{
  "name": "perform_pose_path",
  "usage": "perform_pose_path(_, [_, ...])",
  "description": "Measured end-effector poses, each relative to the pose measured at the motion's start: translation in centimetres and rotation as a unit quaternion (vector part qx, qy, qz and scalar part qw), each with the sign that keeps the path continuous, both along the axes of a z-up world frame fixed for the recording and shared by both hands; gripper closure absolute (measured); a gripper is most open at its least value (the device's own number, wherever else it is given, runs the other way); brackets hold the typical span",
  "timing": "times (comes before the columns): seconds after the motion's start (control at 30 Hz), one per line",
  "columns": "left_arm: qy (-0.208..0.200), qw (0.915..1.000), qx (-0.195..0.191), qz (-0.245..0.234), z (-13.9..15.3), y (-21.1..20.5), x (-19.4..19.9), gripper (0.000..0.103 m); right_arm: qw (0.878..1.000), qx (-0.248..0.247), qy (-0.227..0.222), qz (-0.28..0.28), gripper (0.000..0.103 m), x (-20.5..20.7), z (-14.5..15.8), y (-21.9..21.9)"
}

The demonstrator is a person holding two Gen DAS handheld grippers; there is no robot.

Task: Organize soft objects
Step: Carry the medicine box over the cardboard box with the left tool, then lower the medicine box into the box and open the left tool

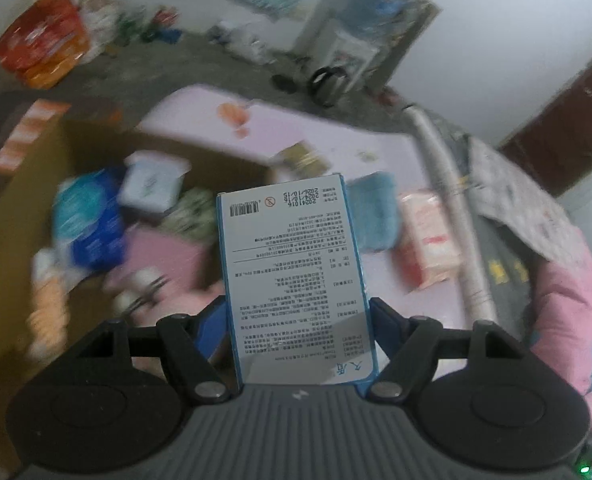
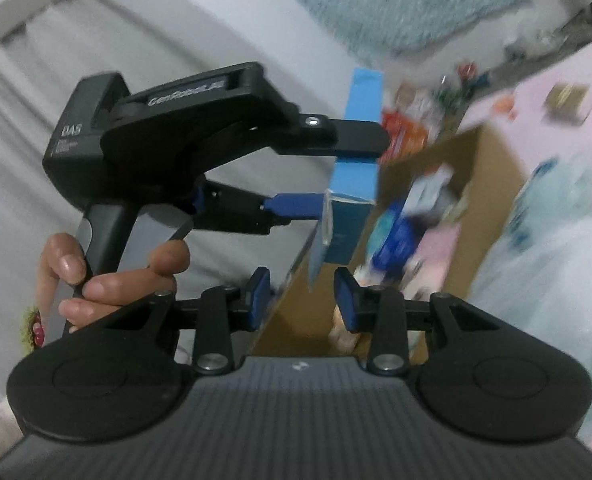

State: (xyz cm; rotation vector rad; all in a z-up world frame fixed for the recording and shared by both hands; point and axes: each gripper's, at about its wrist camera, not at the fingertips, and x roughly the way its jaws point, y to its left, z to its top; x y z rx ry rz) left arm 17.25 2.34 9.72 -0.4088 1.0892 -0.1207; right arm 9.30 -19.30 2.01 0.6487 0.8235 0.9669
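Note:
A tall blue-and-white carton printed with small text stands upright, with my left gripper shut on its lower sides. The right wrist view shows the same carton clamped by the left gripper, which a hand holds. Below and beyond it, an open cardboard box contains several soft packs, among them a blue one and a white one. My right gripper is open with a narrow gap, nothing between its pads, near the cardboard box.
A fluffy blue cloth and an orange-pink pack lie on the pink surface to the right of the box. A grey rolled tube runs along that surface's right edge. Orange bags sit on the floor far left.

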Motion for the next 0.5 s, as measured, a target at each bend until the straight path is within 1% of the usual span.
perform_pose_path(0.07, [0.013, 0.9998, 0.006, 0.016, -1.4, 2.2, -1.0, 0.028, 1.000, -0.018, 0.008, 0.019, 0.067, -1.2, -0.6, 2.3])
perform_pose_path(0.17, [0.028, 0.9991, 0.020, 0.024, -3.3, 5.3, -1.6, 0.028, 0.999, -0.047, 0.011, 0.024, 0.065, -2.4, -1.1, 4.0])
perform_pose_path(0.2, [0.037, 0.9989, 0.025, 0.011, -4.3, 6.0, -1.3, 0.028, 0.998, -0.052, 0.013, 0.022, 0.065, -2.5, -1.3, 4.1])
perform_pose_path(0.23, [0.044, 0.9985, 0.032, 0.007, -5.1, 6.6, -1.0, 0.028, 0.998, -0.054, 0.017, 0.019, 0.064, -2.6, -1.5, 4.1])
perform_pose_path(0.27, [0.051, 0.9977, 0.045, 0.007, -6.0, 7.1, -0.7, 0.028, 0.998, -0.056, 0.022, 0.015, 0.064, -2.7, -1.7, 4.0])
perform_pose_path(0.37, [0.075, 0.9936, 0.081, -0.022, -8.7, 7.6, -0.1, 0.028, 0.998, -0.063, 0.030, 0.001, 0.062, -2.9, -2.2, 3.5])
perform_pose_path(0.43, [0.103, 0.9904, 0.088, -0.028, -10.8, 8.1, 0.4, 0.028, 0.997, -0.068, 0.032, -0.005, 0.061, -3.3, -2.4, 2.9])
perform_pose_path(0.5, [0.118, 0.9882, 0.090, -0.038, -12.3, 8.3, 0.7, 0.028, 0.997, -0.072, 0.036, -0.011, 0.061, -3.5, -2.8, 2.5])
